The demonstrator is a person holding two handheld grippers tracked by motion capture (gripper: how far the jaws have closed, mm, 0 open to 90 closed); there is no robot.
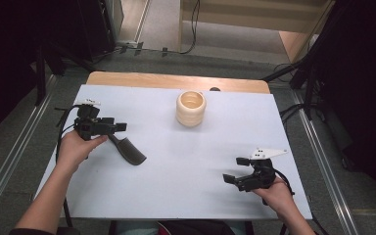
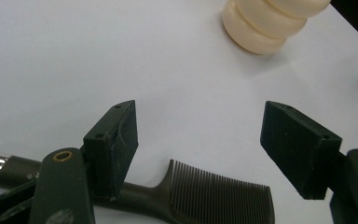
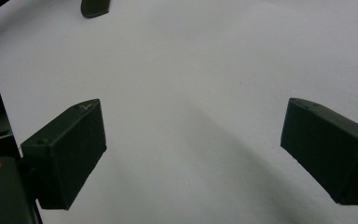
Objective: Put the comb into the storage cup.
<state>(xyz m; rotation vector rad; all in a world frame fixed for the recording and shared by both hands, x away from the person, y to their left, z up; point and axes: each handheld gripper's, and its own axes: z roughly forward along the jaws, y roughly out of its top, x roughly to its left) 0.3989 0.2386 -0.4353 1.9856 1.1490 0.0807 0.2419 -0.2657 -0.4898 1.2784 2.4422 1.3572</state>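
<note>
A dark comb point(image 1: 129, 150) lies flat on the white table top point(image 1: 200, 186), left of the middle. My left gripper point(image 1: 119, 131) hovers open just over its handle end. In the left gripper view the comb point(image 2: 219, 198) lies below and between the two spread jaws, its teeth pointing away, and my left gripper point(image 2: 205, 144) holds nothing. A cream ribbed cup point(image 1: 191, 108) stands upright at the back centre; the cream ribbed cup point(image 2: 268, 23) also sits beyond the jaws. My right gripper point(image 1: 235, 169) is open near the front right, over bare table point(image 3: 196, 93), with nothing between its jaws point(image 3: 196, 149).
The table's wooden back edge point(image 1: 176, 81) shows behind the white top. Metal rails point(image 1: 323, 166) and cables run along the floor on both sides. A dark end of the comb point(image 3: 94, 8) peeks in at the top of the right gripper view.
</note>
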